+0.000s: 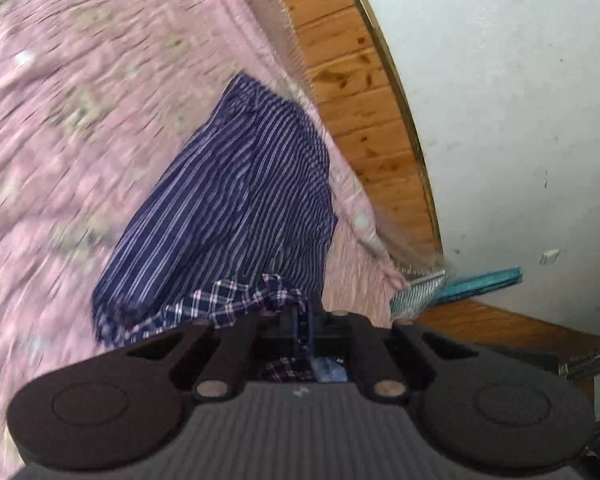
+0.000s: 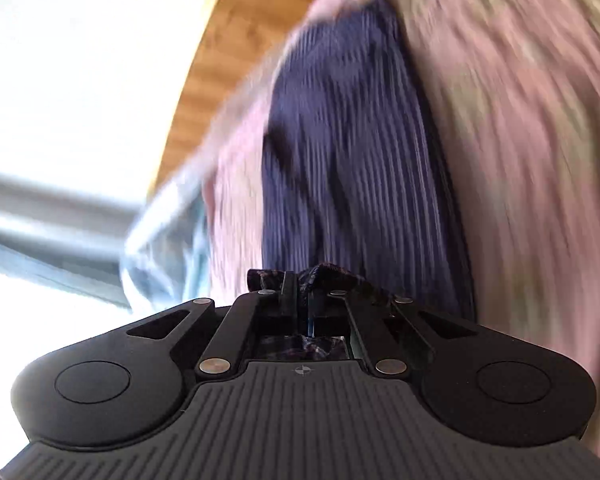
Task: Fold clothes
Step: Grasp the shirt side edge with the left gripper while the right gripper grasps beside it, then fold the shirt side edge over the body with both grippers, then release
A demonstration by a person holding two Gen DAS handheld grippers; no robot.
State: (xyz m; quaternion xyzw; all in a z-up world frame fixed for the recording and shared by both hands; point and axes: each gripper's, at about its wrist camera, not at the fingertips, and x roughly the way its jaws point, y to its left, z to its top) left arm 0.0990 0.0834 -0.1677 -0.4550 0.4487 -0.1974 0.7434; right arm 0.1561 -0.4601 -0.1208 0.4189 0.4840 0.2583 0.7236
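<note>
A navy garment with thin white stripes [image 1: 236, 204] hangs and drapes over a pink patterned bedspread [image 1: 80, 100]. Its near edge has a plaid band [image 1: 228, 300]. My left gripper [image 1: 302, 320] is shut on that plaid edge, the cloth bunched between its fingers. In the right wrist view the same striped garment [image 2: 352, 168] stretches away from me, blurred by motion. My right gripper [image 2: 298, 296] is shut on the dark plaid edge [image 2: 332, 274], which puckers around its closed fingers.
A wooden bed frame [image 1: 360, 100] runs along the bedspread's edge, with a white wall [image 1: 500, 100] beyond it. A teal flat object [image 1: 472, 284] lies by the bed's corner. In the right wrist view, wooden boards [image 2: 228, 40] and a bright window area [image 2: 60, 80] sit left.
</note>
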